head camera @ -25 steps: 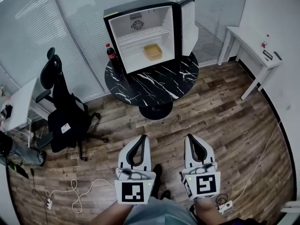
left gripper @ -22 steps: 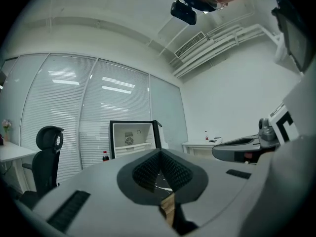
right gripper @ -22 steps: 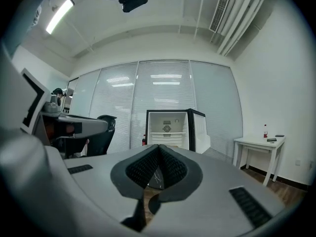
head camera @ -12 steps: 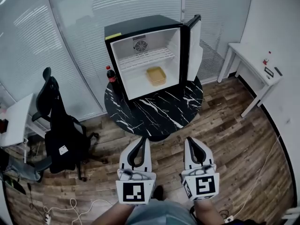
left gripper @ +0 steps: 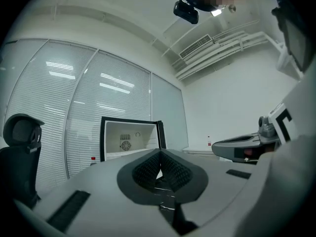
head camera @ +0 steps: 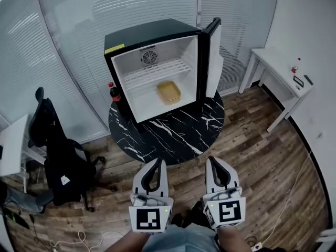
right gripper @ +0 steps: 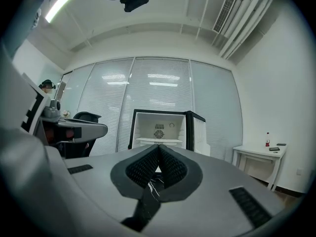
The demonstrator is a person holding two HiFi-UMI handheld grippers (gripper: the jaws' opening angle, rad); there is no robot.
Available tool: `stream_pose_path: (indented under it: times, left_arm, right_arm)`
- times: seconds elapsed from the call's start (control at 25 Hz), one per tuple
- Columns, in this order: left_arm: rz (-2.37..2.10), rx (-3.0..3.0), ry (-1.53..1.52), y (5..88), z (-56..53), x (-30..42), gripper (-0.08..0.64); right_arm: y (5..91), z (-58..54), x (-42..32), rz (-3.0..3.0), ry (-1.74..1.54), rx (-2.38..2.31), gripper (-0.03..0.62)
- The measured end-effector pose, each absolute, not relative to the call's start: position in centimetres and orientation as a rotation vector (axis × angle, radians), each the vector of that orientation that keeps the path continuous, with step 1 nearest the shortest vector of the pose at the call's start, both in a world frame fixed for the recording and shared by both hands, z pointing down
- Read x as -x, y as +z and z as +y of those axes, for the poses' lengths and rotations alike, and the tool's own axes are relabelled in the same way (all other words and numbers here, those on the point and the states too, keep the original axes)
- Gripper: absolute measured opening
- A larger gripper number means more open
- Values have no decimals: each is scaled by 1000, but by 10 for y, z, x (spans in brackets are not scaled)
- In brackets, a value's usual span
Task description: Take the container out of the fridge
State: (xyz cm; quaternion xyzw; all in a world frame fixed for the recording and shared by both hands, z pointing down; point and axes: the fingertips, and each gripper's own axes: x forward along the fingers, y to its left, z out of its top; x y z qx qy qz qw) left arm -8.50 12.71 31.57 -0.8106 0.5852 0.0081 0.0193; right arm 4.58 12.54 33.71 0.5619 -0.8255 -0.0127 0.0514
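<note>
A small black fridge (head camera: pixel 152 70) stands on a round black marble table (head camera: pixel 168 130), its door (head camera: pixel 212 56) swung open to the right. A shallow yellow container (head camera: pixel 168 92) sits on the fridge's floor, below a white wire shelf. My left gripper (head camera: pixel 157 162) and right gripper (head camera: pixel 211 160) are held low, side by side, well short of the table. Both are shut with nothing between the jaws. The fridge (left gripper: pixel 131 138) appears far off in the left gripper view and the fridge (right gripper: pixel 160 128) likewise in the right gripper view.
A cola bottle (head camera: pixel 113 94) stands on the table left of the fridge. A black office chair (head camera: pixel 55 151) is at the left, and a white side table (head camera: pixel 281 80) with a small bottle at the right. Glass walls with blinds stand behind. The floor is wood.
The view has drawn closer to the table and fridge, which now look larger. Both grippers keep the same shut pose, side by side.
</note>
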Motion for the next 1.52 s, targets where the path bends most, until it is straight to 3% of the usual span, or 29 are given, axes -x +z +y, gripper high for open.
stream_pose_path:
  times: [0.68, 1.52]
  left_arm:
    - [1881, 2509, -171, 361, -32, 37, 14]
    - [2095, 2260, -140, 324, -145, 19, 14]
  right_arm:
    - [382, -46, -96, -2538, 96, -1647, 12]
    - [346, -190, -93, -2759, 24, -1363, 12]
